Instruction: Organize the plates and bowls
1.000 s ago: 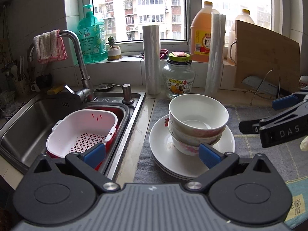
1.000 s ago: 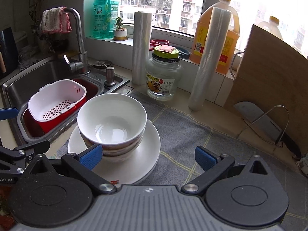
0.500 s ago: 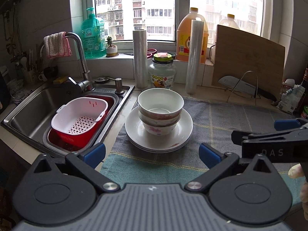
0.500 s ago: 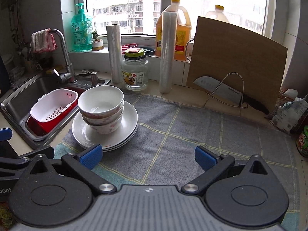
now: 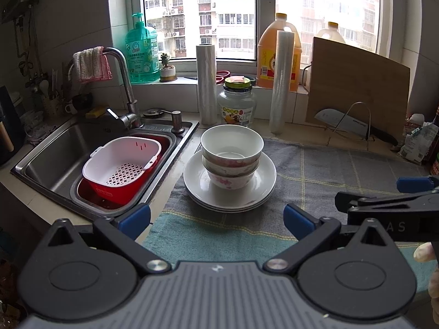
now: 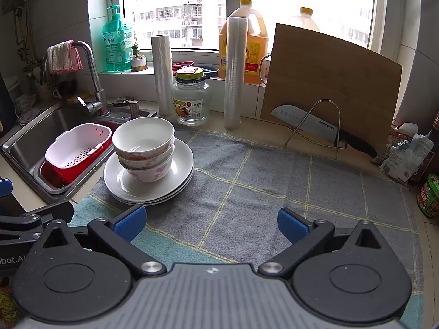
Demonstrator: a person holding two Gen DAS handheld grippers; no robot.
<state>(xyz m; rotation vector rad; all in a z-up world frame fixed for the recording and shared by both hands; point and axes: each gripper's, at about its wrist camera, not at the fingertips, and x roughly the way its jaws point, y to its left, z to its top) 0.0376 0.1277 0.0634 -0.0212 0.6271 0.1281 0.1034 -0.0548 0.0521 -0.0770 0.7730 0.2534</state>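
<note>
Three nested white bowls [image 5: 231, 155] [image 6: 144, 144], the lower ones with pink flowers, stand on a stack of white plates [image 5: 263, 189] [image 6: 178, 175] on the grey checked cloth beside the sink. My left gripper [image 5: 216, 216] is open and empty, held back from the stack at the cloth's front edge. My right gripper [image 6: 211, 220] is open and empty too, over the cloth to the right of the stack. In the left wrist view the right gripper [image 5: 389, 200] shows side-on at the right edge.
A sink [image 5: 52, 159] on the left holds a white strainer [image 5: 120, 164] in a red basin. Behind the stack stand a glass jar [image 5: 237, 104], two film rolls [image 5: 206, 85], an oil jug [image 5: 278, 57], a cutting board [image 6: 329, 82] and a knife on a wire rack [image 6: 318, 130].
Both grippers have pulled back and up from the bowl stack, which now looks smaller and farther. The bowls and plates have not moved. Both stay open.
</note>
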